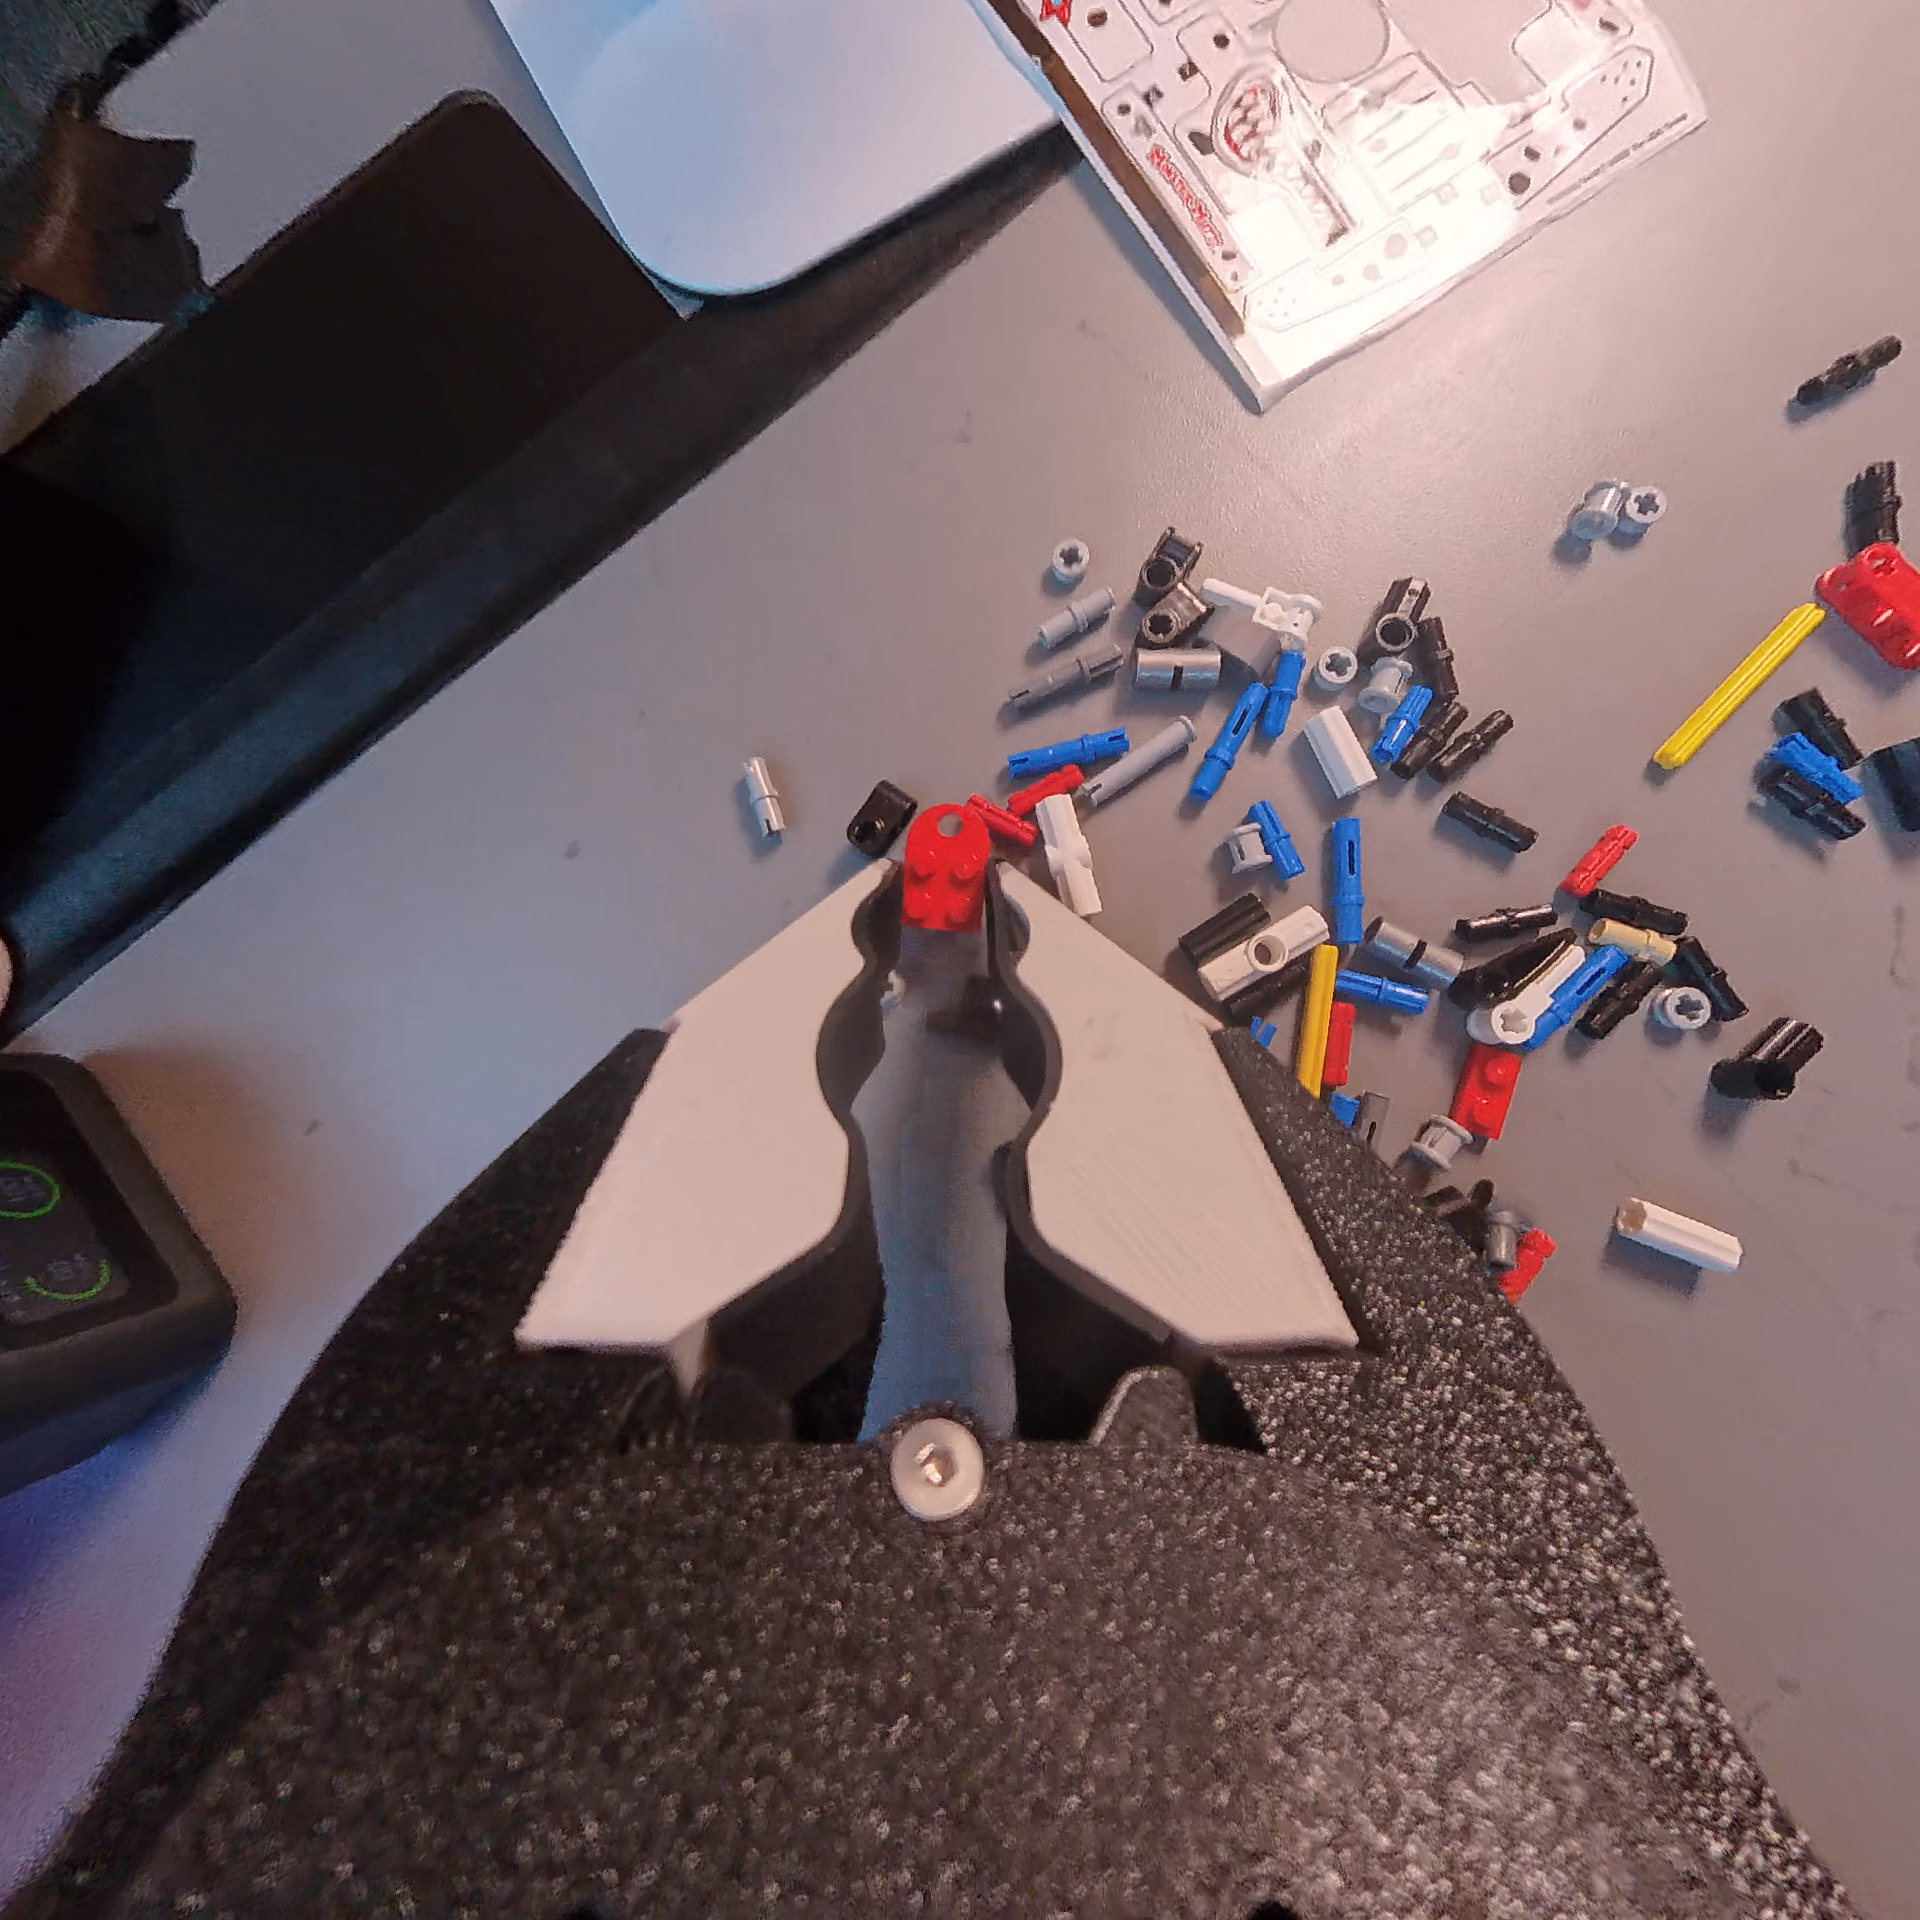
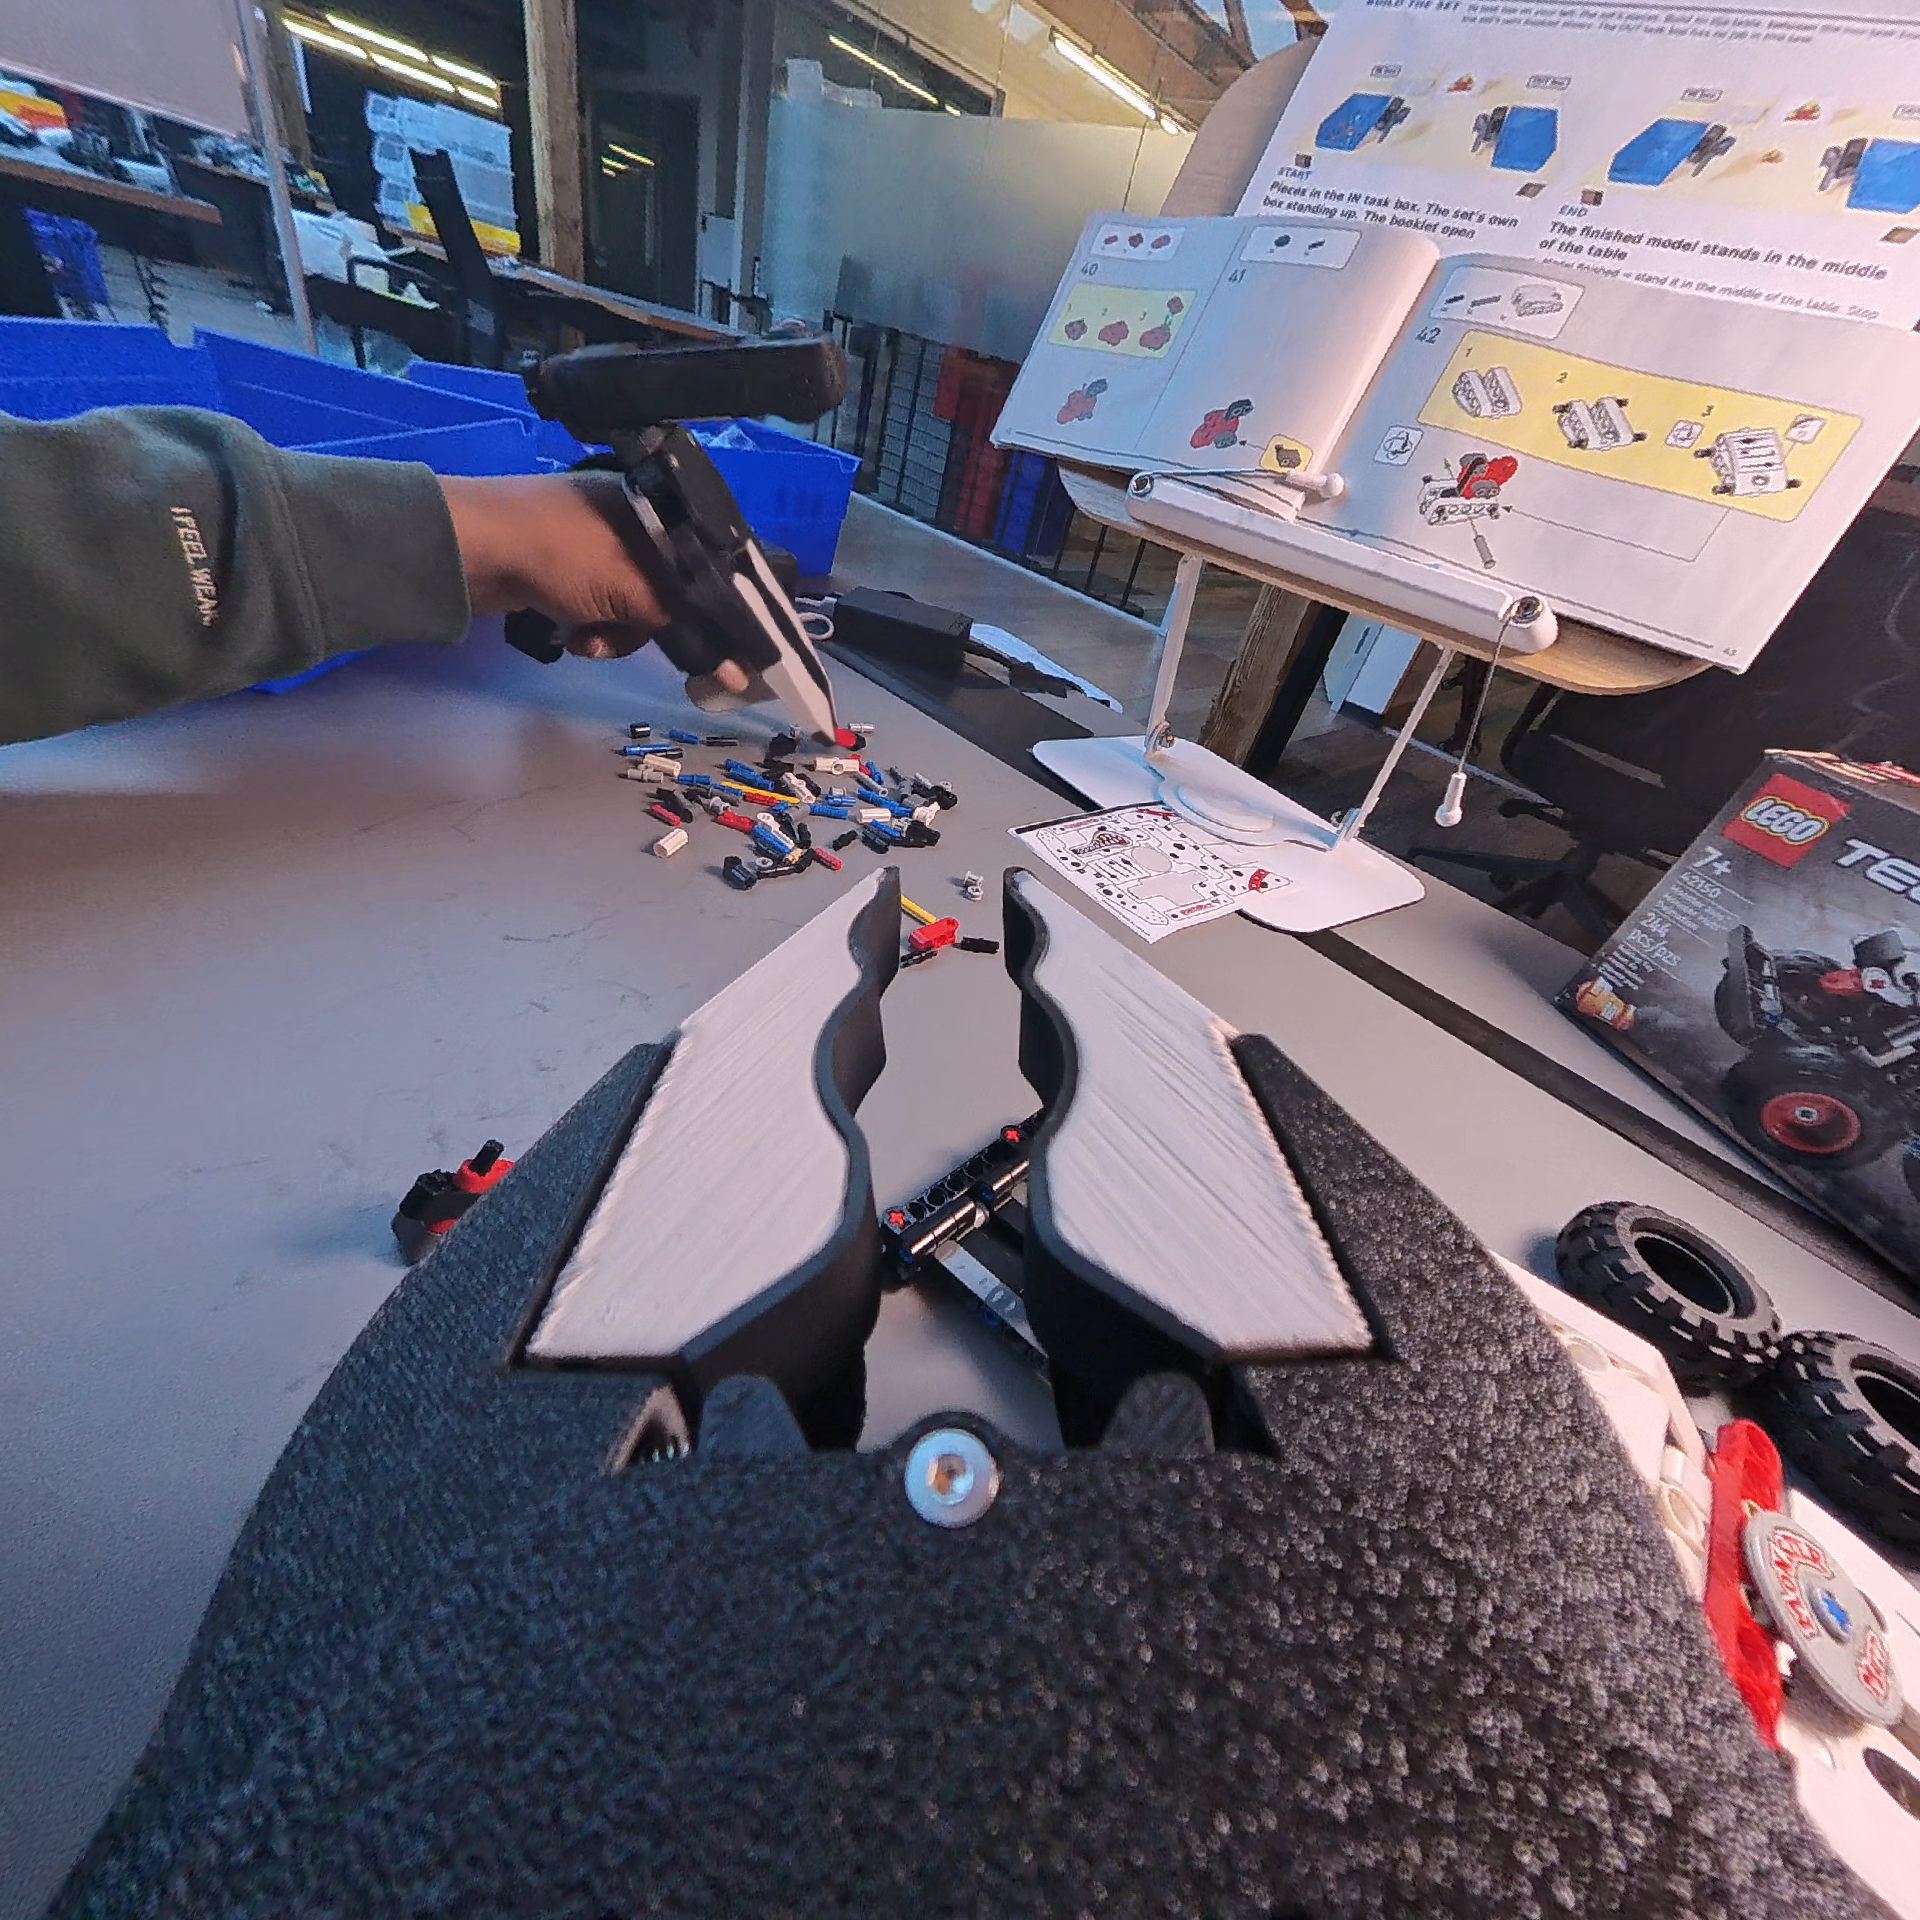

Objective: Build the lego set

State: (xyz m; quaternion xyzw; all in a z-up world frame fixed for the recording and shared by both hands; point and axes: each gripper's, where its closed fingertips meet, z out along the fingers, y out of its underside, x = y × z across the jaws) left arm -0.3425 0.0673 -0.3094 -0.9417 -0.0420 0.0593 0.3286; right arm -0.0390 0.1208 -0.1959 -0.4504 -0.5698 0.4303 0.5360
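Left wrist view: left gripper (image 1: 940,883) fingers (image 1: 769,1039) clenched on a small red plate w/ hole (image 1: 942,868), held at the tips just above the grey tabletop (image 1: 520,935). Loose pile of pins and axles (image 1: 1351,831) lies right of the tips; sticker sheet (image 1: 1382,177) sits far right. Right wrist view: right gripper (image 2: 951,894) fingers released, nothing between them, hovering over a black beam assy (image 2: 961,1195) near the cam. Far left, a hand (image 2: 551,571) holds the left gripper at the pile's far edge. Instruction booklet (image 2: 1455,384) stands open on a white stand (image 2: 1226,821); set box (image 2: 1766,987) and black tyres (image 2: 1662,1288) at right.
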